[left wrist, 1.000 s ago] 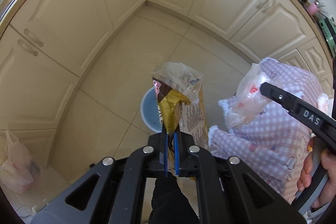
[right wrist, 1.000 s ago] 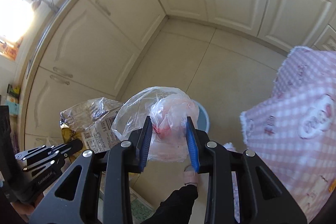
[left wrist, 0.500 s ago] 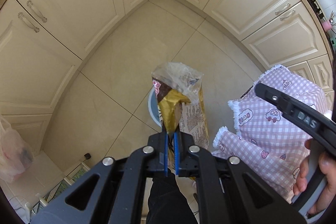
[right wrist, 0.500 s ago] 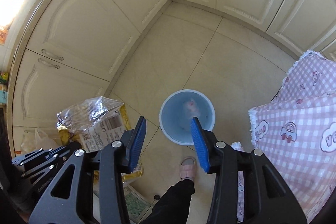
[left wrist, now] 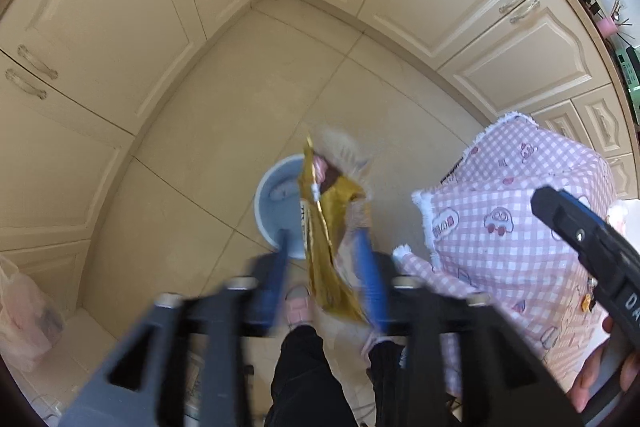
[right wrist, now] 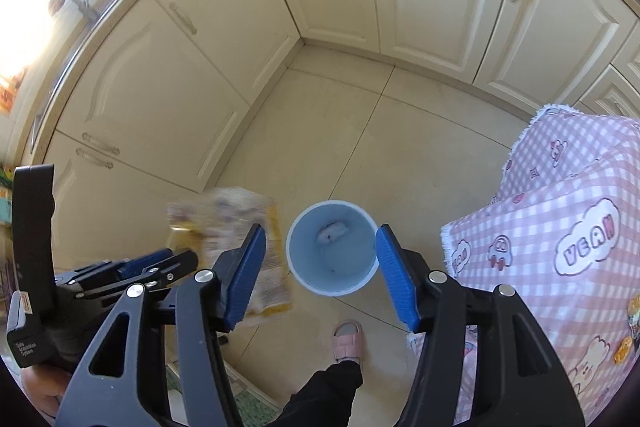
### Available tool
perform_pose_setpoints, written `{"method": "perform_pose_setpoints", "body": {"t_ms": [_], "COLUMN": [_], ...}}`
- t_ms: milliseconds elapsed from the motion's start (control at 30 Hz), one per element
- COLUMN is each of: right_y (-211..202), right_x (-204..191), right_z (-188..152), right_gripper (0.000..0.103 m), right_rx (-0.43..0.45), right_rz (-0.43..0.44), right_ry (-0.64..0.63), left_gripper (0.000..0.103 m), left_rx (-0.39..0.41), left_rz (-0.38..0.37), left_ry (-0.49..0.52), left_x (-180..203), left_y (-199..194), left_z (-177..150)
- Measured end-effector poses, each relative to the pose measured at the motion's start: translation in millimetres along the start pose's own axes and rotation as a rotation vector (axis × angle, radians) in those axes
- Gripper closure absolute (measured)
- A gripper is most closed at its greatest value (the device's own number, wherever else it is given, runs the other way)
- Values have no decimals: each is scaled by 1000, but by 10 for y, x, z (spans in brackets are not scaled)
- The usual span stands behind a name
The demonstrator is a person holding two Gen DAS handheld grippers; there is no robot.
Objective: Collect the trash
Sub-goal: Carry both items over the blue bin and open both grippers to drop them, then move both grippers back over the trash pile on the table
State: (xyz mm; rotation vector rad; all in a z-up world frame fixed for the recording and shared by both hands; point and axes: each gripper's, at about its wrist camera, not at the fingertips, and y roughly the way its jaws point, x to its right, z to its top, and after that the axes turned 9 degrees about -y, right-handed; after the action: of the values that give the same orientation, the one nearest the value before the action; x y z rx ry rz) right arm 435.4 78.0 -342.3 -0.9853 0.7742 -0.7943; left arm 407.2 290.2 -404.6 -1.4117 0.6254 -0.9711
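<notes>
1. The pink checked cloth (right wrist: 560, 227) covers a surface at the right.
2. The blue bin (right wrist: 332, 247) stands on the floor tiles with a pink bag (right wrist: 332, 229) lying in its bottom.
3. The right gripper (right wrist: 320, 267) hangs above the bin, jaws wide and empty.
4. The left gripper (left wrist: 324, 267) is blurred, jaws spread.
5. The gold snack wrapper (left wrist: 328, 227) sits loose between the left gripper's fingers, above the bin.

One bin (right wrist: 333, 247), perhaps one wrapper (left wrist: 328, 227), two grippers (left wrist: 324, 267) (right wrist: 320, 267)
</notes>
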Motion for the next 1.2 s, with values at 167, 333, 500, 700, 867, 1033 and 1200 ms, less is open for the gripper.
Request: {"method": "perform_pose_setpoints", "body": {"t_ms": [167,333,500,700,867,1033,1200], "right_y": [-158,-330,-562,-978,-1422,-1930,-2260], "right_x": [173,374,679,1308,1956,2651,3249], "right_z": [-73,-176,-330,-667,-1080,-1550,-2005], "right_gripper": [48,47,47,47,46,46,45], "right_rx": [18,39,69,120,167,207,218], "right_rz": [3,10,7,-19,-94,-192,-249], "right_ry": [34,66,106,180,231,297,375], "left_gripper": [55,54,54,53,52,52,52], "left_rx": [22,35,45,46,30,5,10], "left_rz": [-3,-7,-25,-80,-130,-172,-204], "left_ry": [13,34,85,183,316,442,608], "left_x": [183,426,866,1686,2636,3468,4204], "left_y": [-117,-233,-342,-433,-440,-356,-253], "left_z": [-24,-104,-275,-645,-1168,-1697,-2211]}}
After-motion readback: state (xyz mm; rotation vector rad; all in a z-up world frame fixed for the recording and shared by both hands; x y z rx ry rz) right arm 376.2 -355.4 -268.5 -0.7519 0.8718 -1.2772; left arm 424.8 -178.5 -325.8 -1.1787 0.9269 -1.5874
